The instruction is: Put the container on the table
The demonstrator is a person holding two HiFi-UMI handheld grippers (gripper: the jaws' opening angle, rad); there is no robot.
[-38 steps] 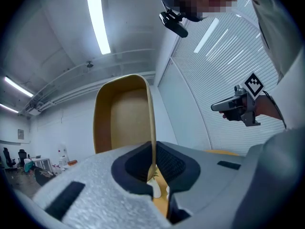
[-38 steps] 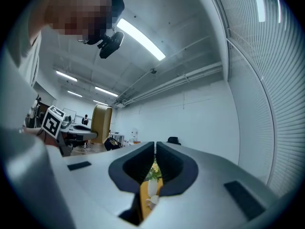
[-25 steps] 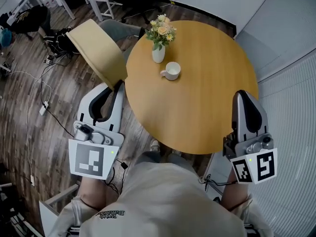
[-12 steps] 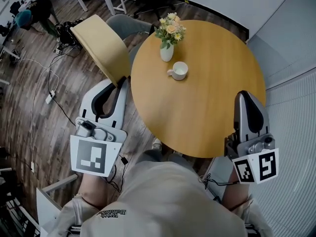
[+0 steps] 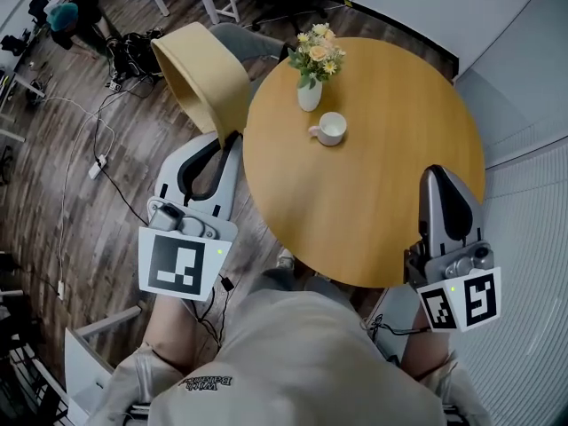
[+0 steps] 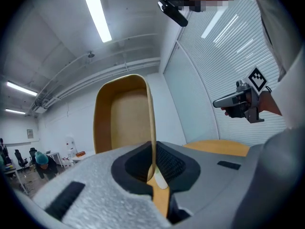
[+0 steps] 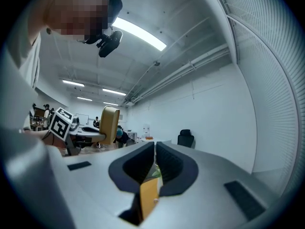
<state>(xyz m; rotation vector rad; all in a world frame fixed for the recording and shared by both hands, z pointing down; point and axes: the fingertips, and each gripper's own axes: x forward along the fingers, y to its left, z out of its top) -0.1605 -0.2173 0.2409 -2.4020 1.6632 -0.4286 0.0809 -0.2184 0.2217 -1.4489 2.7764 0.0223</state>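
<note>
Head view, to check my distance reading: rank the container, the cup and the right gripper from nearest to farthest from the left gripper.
1. Container: clamped in the left gripper, off the left edge of the table.
2. Cup: on the table, right of the left gripper.
3. Right gripper: at the table's near right edge.
</note>
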